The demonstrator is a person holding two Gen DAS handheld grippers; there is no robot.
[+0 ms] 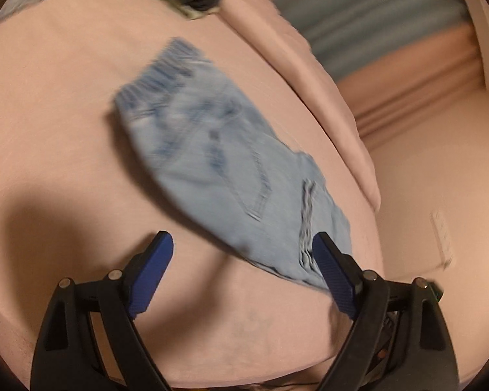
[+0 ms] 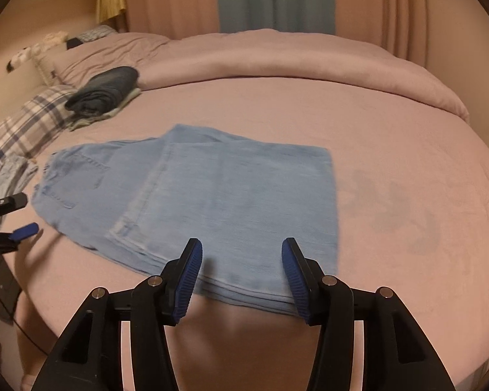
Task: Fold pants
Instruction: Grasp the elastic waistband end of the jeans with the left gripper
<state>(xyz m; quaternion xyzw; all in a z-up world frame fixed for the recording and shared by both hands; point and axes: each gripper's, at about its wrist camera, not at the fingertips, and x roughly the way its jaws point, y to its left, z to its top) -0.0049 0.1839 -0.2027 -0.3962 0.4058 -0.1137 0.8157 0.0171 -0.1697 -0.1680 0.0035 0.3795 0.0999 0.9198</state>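
Light blue jeans (image 2: 195, 189) lie folded flat on the pink bed sheet (image 2: 391, 150), legs doubled over the seat part. My right gripper (image 2: 242, 247) hovers over the folded edge nearest me, jaws open, and nothing is pinched between the blue pads. In the left wrist view, which is blurred, the jeans (image 1: 218, 163) run diagonally with the elastic waistband at the far end. My left gripper (image 1: 243, 244) stands wide open just short of their near corner, holding nothing. One left fingertip (image 2: 24, 231) shows at the left edge of the right wrist view, beside the waist end.
A pile of dark folded clothes (image 2: 104, 93) sits at the back left, by a plaid pillow (image 2: 26, 123). A bunched pink duvet (image 2: 277, 62) runs along the far side. The bed's near edge (image 2: 81, 293) drops off below the grippers.
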